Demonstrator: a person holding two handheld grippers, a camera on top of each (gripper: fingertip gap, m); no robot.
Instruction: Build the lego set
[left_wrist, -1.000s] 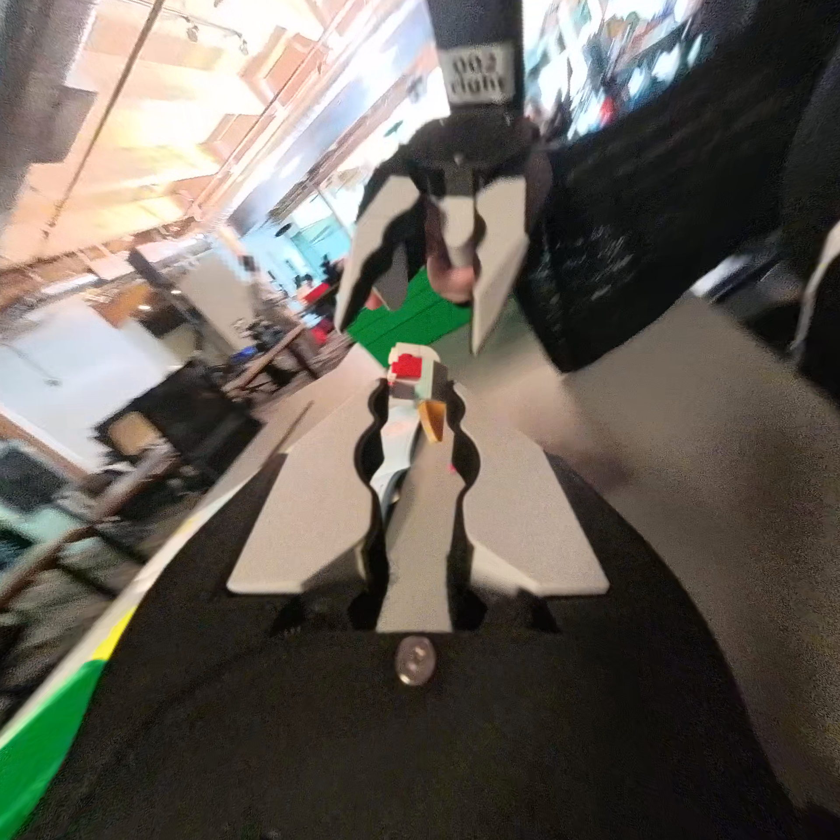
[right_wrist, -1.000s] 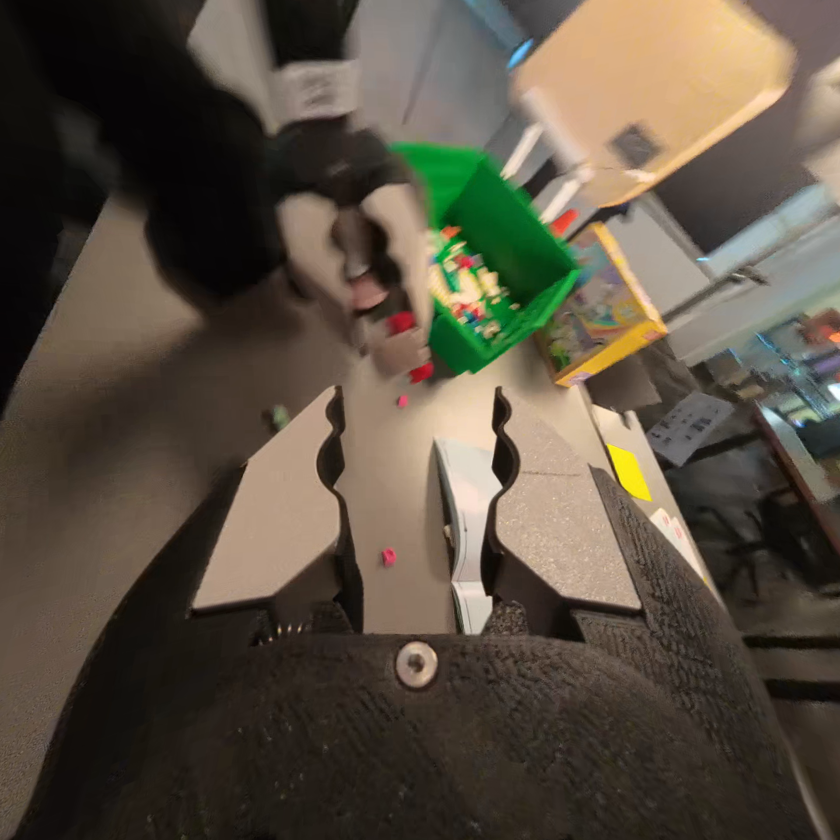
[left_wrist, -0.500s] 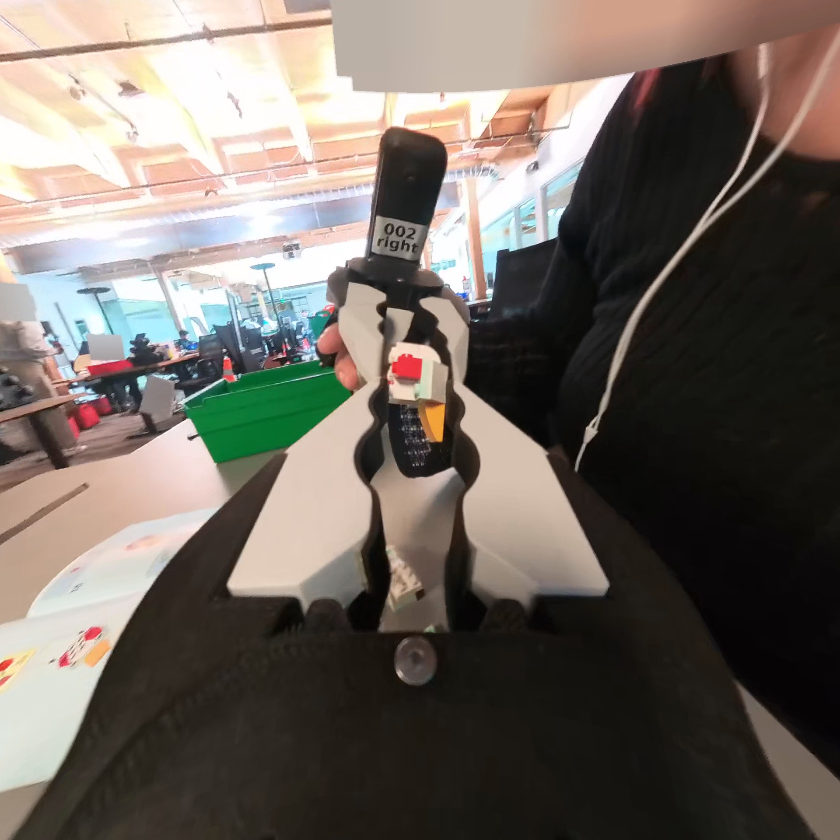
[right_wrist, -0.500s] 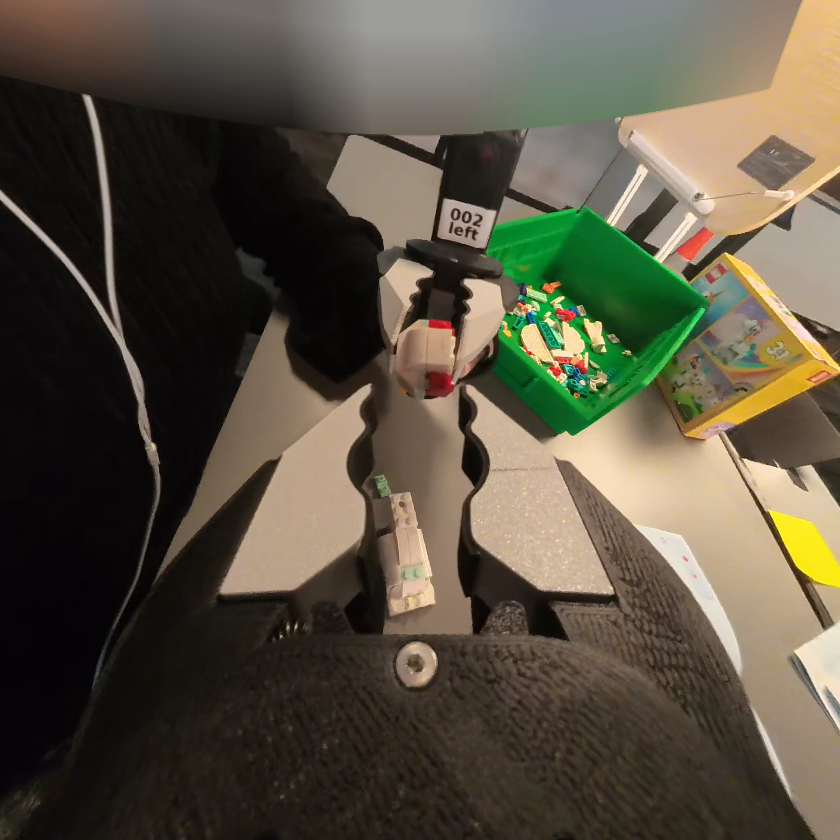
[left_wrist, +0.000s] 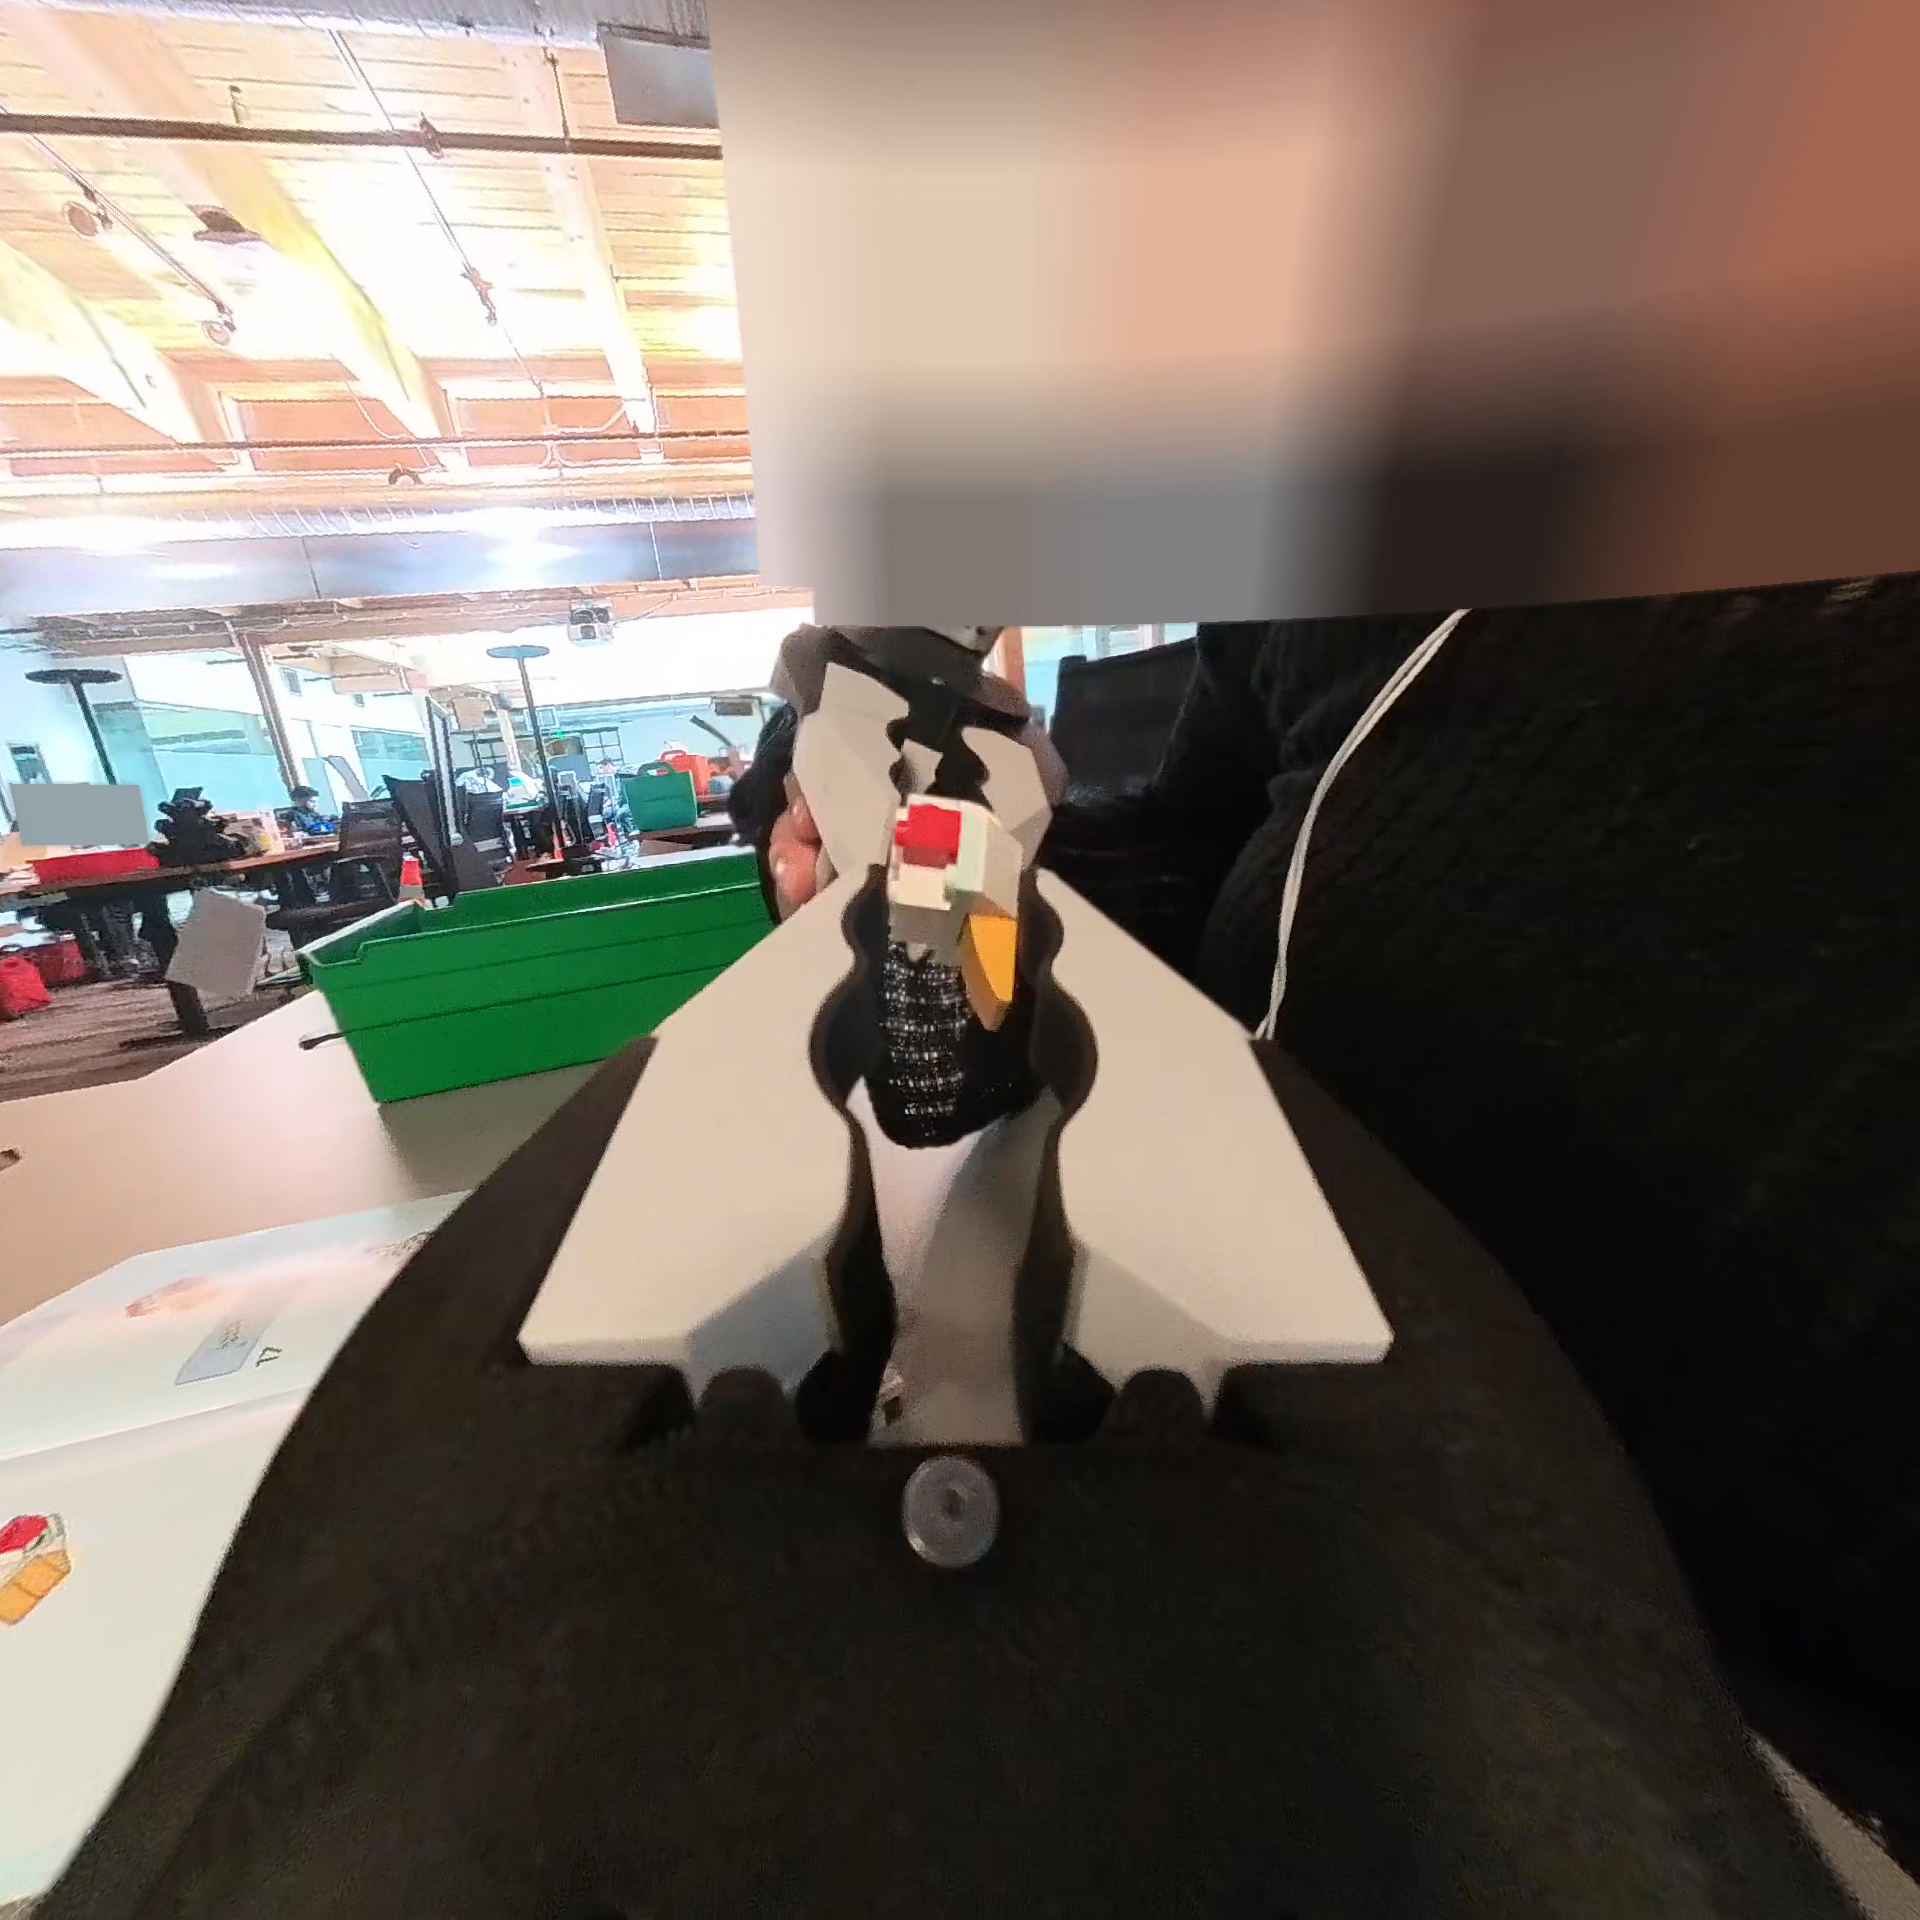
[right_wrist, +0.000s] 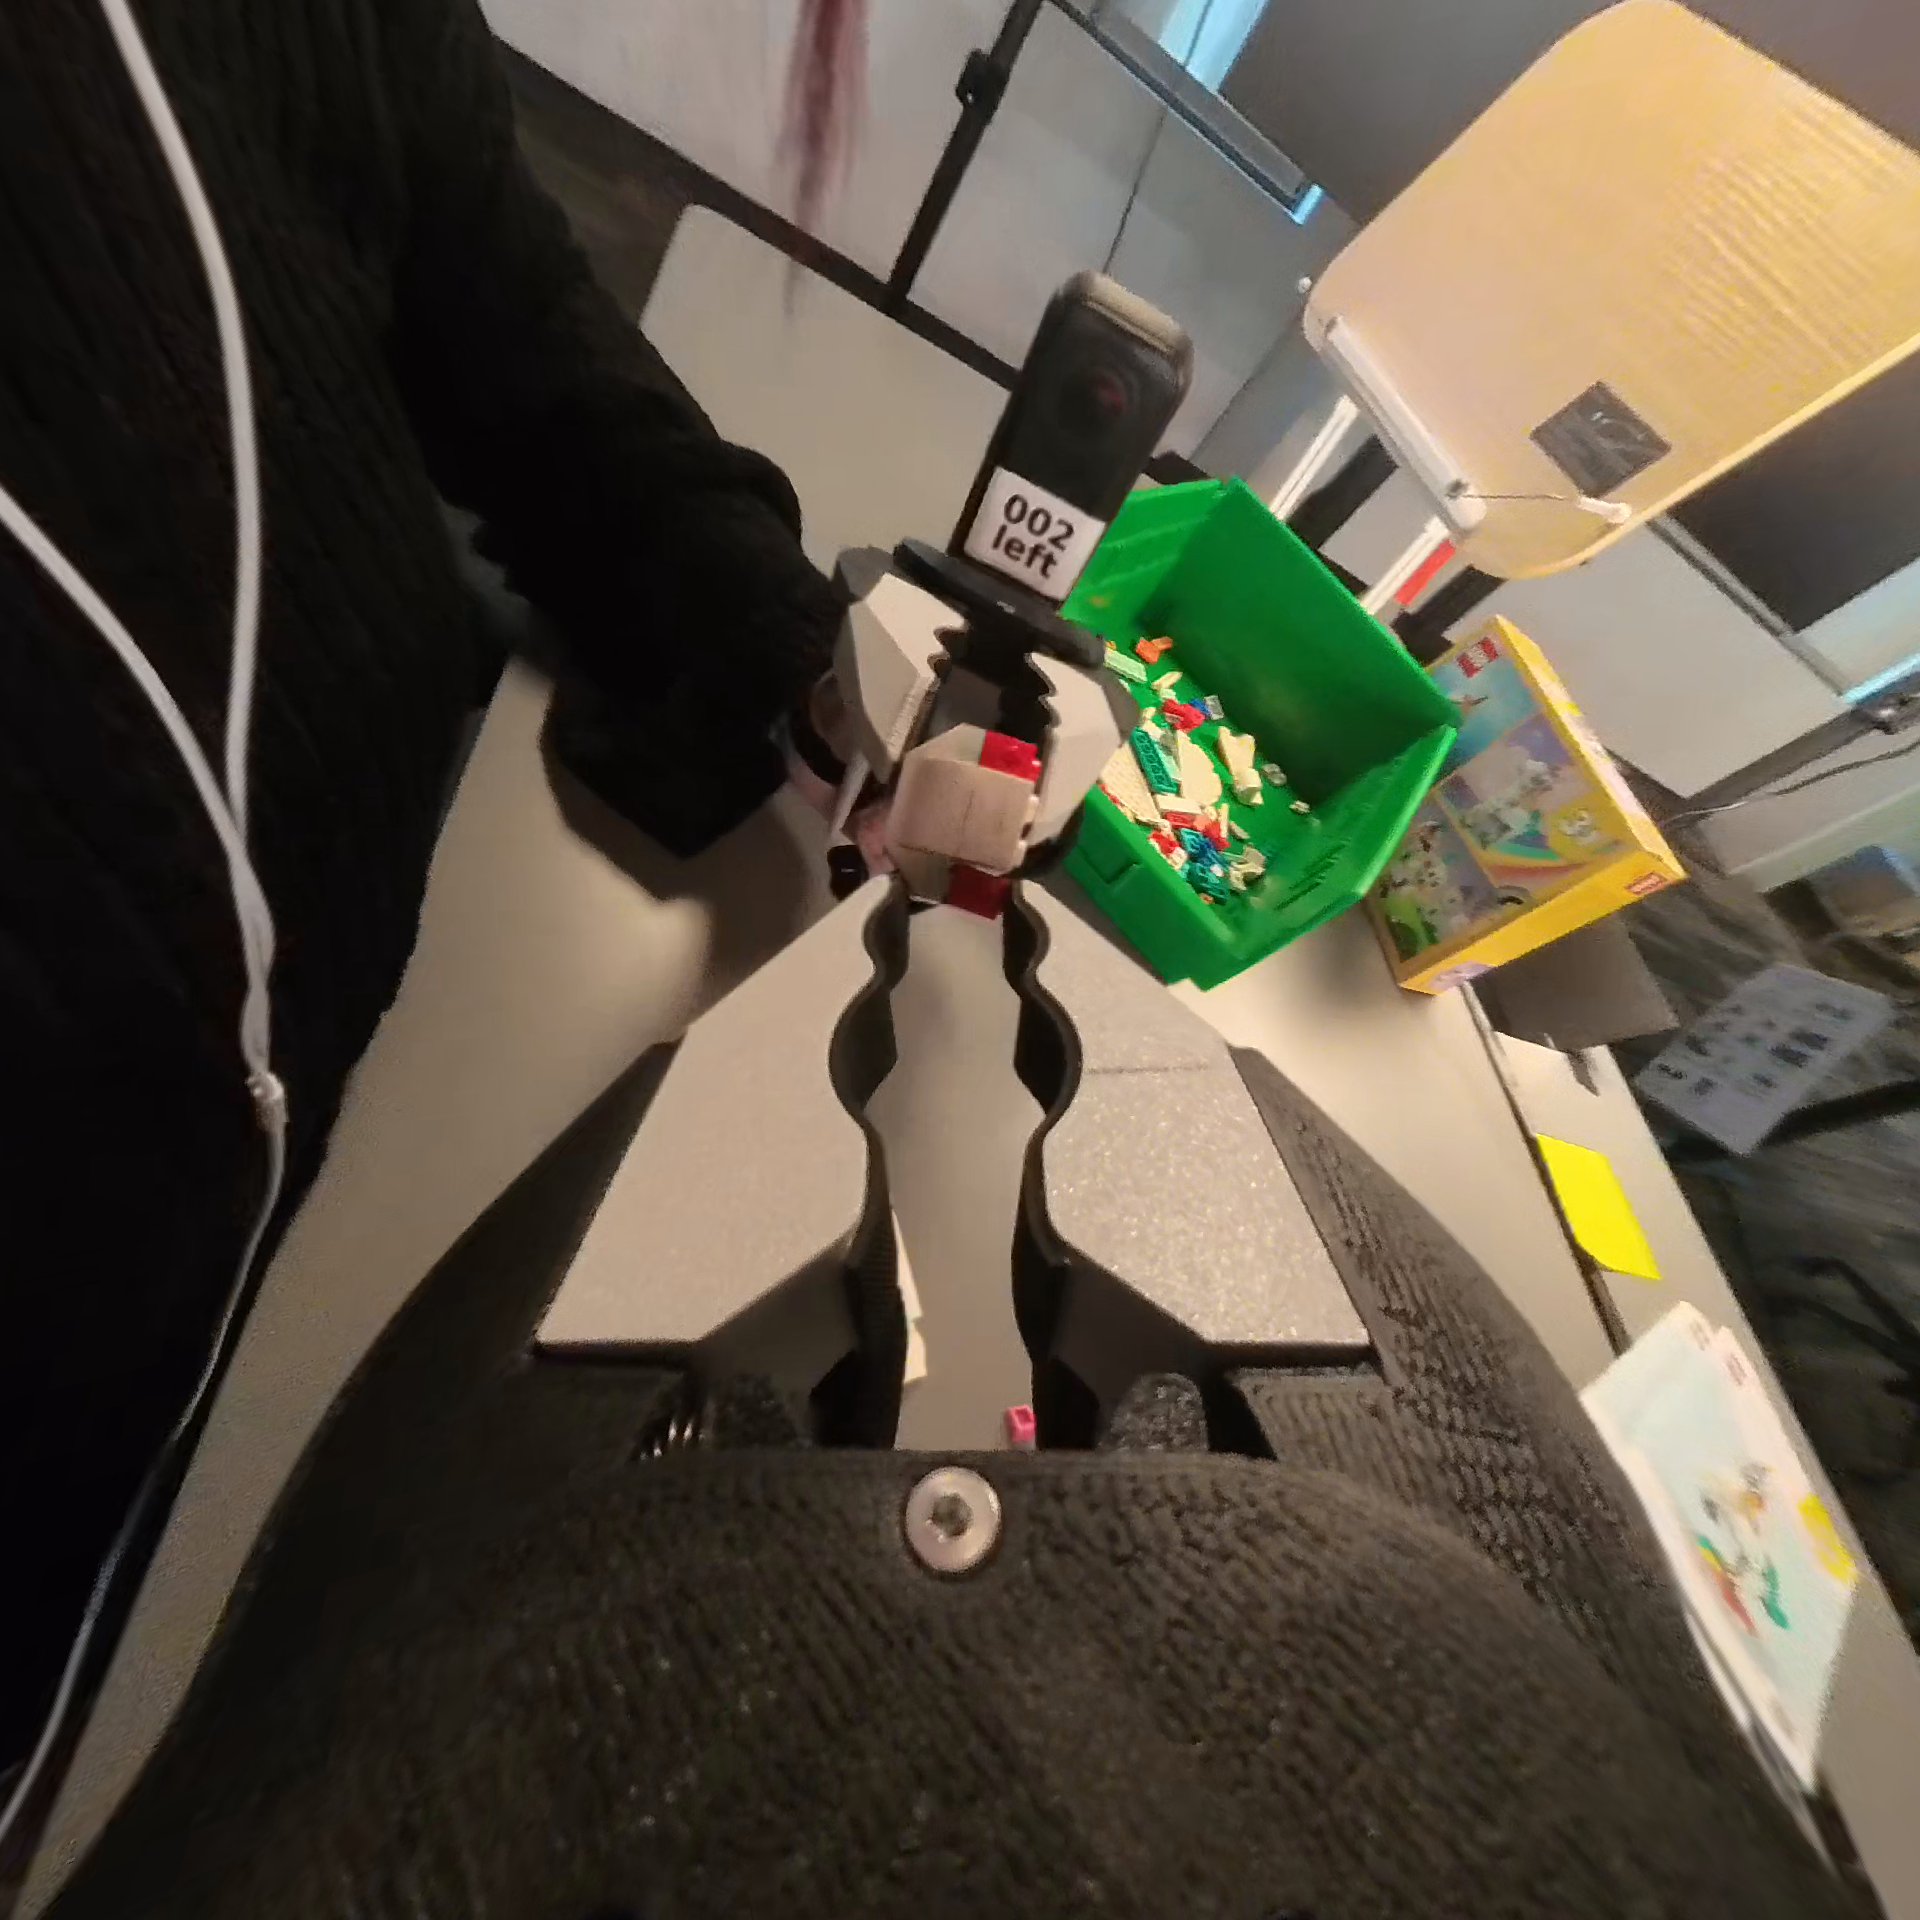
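A small lego model (left_wrist: 940, 868), white with a red top and an orange beak, sits between the tips of my left gripper (left_wrist: 951, 883), which is shut on it and holds it in the air. In the right wrist view the same model (right_wrist: 956, 805) shows white with red pieces above and below. My right gripper (right_wrist: 951, 888) faces the left one, and its tips are closed in on the red piece at the model's lower end. A green bin (right_wrist: 1299, 748) holds several loose bricks.
The green bin (left_wrist: 540, 966) stands on the grey table (left_wrist: 208, 1143), with a yellow lego box (right_wrist: 1507, 810) beside it. An instruction booklet (left_wrist: 156, 1351) lies at the left. A yellow note (right_wrist: 1595, 1216) and a small pink piece (right_wrist: 1018, 1423) lie on the table. A person in a black sweater (left_wrist: 1558, 1039) is close behind.
Both grippers swung up and came together, facing each other. My right gripper went from wide open to closed in on the model that my left gripper holds.
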